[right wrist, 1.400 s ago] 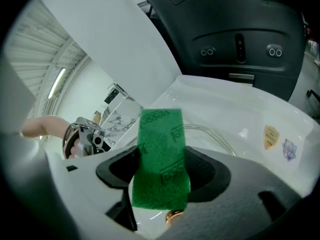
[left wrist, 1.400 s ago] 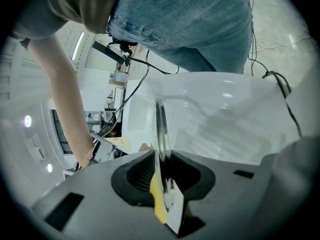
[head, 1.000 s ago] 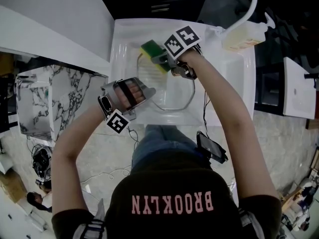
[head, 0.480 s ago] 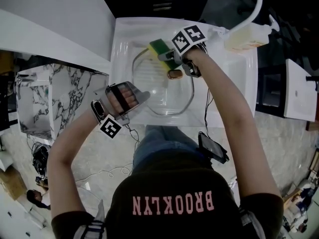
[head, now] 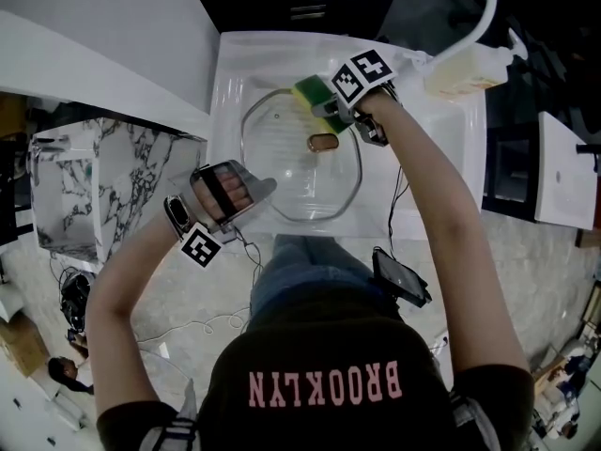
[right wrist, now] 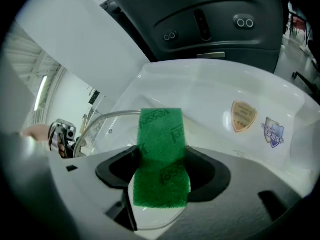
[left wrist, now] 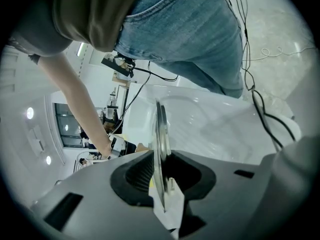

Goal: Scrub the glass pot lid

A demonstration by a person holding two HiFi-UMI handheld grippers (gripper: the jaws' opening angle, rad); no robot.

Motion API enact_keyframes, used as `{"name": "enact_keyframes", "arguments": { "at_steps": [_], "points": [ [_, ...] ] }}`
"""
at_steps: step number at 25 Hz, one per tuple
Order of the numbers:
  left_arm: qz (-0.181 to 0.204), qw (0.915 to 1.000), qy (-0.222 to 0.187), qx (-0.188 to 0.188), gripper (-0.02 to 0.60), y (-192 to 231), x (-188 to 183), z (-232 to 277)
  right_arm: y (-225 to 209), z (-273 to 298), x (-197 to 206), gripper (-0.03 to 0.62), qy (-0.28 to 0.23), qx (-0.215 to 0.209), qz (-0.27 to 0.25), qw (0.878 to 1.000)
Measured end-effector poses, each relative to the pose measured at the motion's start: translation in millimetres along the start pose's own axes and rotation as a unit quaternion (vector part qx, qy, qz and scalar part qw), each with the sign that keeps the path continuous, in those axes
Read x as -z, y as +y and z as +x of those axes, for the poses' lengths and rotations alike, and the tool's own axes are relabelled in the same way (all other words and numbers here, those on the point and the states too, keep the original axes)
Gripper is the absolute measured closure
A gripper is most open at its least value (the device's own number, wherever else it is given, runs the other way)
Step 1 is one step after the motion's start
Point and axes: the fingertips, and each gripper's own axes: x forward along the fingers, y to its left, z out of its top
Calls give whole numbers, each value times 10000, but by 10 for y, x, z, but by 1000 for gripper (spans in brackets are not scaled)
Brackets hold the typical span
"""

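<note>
The glass pot lid (head: pixel 291 172) is held over the white sink (head: pixel 228 73), its brown knob (head: pixel 324 142) facing up. My left gripper (head: pixel 252 188) is shut on the lid's near-left rim. In the left gripper view that rim (left wrist: pixel 161 134) runs edge-on between the jaws of the left gripper (left wrist: pixel 161 176). My right gripper (head: pixel 324 106) is shut on a green and yellow sponge (head: pixel 309 90), which presses on the lid's far rim. In the right gripper view the sponge's green face (right wrist: pixel 160 154) fills the gap in the right gripper (right wrist: pixel 161 171), with the lid's edge (right wrist: pixel 107 116) just beyond.
A white faucet (head: pixel 471 12) arches over the sink's far right, with a soap bottle (head: pixel 462 64) below it. A white counter (head: pixel 94 45) and a marbled box (head: pixel 80 191) lie to the left. A phone (head: pixel 399 278) hangs at the person's hip.
The right gripper slid the sponge rightward along the lid's far rim, uncovering the knob. The left gripper drew back toward the near left, still on the rim.
</note>
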Motion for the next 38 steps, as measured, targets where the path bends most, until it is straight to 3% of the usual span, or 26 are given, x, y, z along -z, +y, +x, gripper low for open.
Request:
{"name": "enact_keyframes", "arguments": {
  "at_steps": [8,13,20,38],
  "points": [
    [23,9999,131,44,492,-91,-23,-142,473,-45,-399,313,-774,-864,896,9892],
    [-60,9997,234,70,489,-141,-47,-173,516,174,-284,313,-394,-616,973,9926],
    [-164,9993,322,87,486,-180,-43,-156,399,179,-152,313,-248,-277,904,9952],
    [-231,9985,482,74,485,-167,-40,-145,67,-12,547,313,-637,-382,1963,9777]
  ]
}}
